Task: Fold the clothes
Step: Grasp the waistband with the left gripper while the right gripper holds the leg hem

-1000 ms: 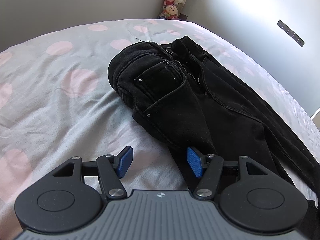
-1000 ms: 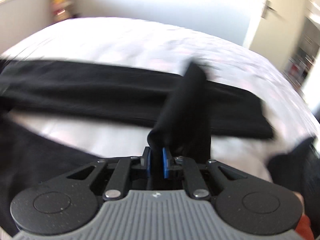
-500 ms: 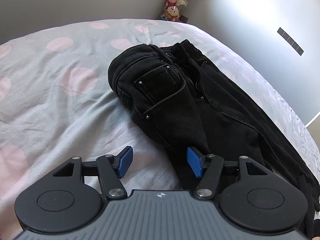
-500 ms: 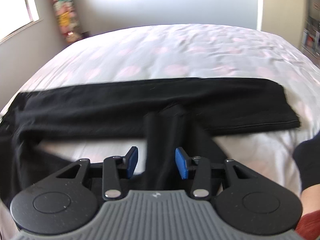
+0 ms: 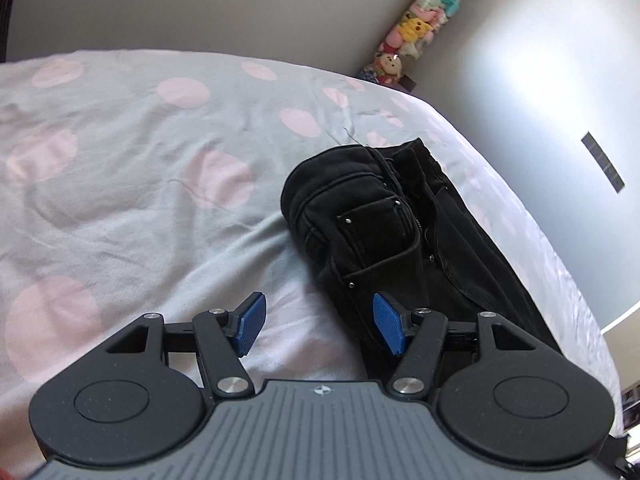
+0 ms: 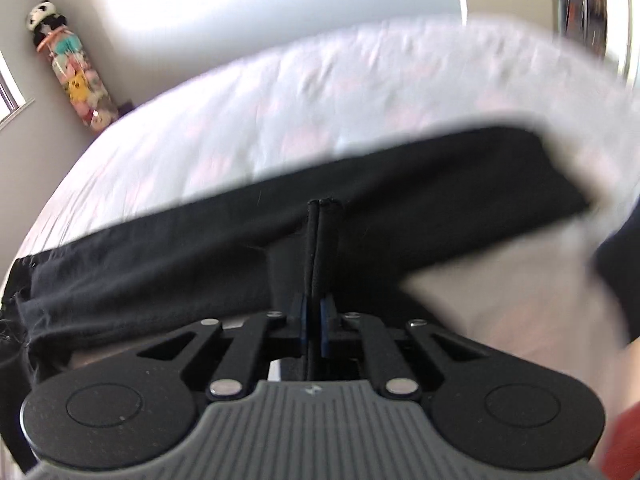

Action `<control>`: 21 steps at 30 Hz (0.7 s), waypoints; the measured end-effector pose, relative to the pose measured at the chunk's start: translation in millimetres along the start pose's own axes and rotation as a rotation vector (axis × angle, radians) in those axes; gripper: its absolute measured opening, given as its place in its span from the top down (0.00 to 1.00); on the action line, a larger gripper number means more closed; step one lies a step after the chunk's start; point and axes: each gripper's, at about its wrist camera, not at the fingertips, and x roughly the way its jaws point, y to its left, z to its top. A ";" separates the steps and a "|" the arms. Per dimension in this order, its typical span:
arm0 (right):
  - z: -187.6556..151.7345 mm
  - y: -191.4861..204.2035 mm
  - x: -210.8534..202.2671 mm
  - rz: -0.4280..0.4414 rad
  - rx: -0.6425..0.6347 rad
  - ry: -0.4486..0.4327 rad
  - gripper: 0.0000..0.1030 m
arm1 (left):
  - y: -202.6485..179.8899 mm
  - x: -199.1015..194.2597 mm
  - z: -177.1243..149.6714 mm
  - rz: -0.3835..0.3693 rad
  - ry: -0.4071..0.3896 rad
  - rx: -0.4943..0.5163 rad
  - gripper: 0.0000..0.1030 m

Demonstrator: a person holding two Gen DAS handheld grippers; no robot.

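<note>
We are pinching the hem of the black jeans (image 6: 280, 240) lying on the bed (image 5: 140, 200) in our right gripper (image 6: 314, 320); left gripper (image 5: 316, 328) is hovering spread, empty. Best lifting evenly, aligning both legs.

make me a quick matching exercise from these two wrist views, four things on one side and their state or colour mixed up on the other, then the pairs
Things:
1. left gripper
2. right gripper
3. black jeans
4. bedsheet

States or colours:
A. pale with pink dots
B. shut on a fold of black fabric
C. open, holding nothing
D. lying on the bed, waistband and pocket rivets showing

Pairs: 1-C, 2-B, 3-D, 4-A
</note>
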 end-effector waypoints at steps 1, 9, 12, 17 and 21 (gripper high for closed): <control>7.7 -6.7 -17.8 -0.034 -0.009 -0.030 0.93 | 2.6 1.2 1.2 -0.003 0.007 -0.018 0.32; 34.1 -101.4 -114.7 -0.259 0.119 -0.116 0.93 | 24.6 31.7 25.6 -0.059 0.039 -0.192 0.27; 16.3 -126.2 -122.8 -0.288 0.164 -0.089 0.93 | 28.2 54.8 34.7 -0.080 0.084 -0.209 0.27; -10.9 -142.0 -119.1 -0.324 0.179 -0.047 0.93 | 36.0 78.0 31.8 -0.155 0.109 -0.263 0.39; -21.9 -142.1 -120.0 -0.324 0.196 -0.033 0.93 | 22.7 69.3 38.6 -0.165 0.076 -0.203 0.73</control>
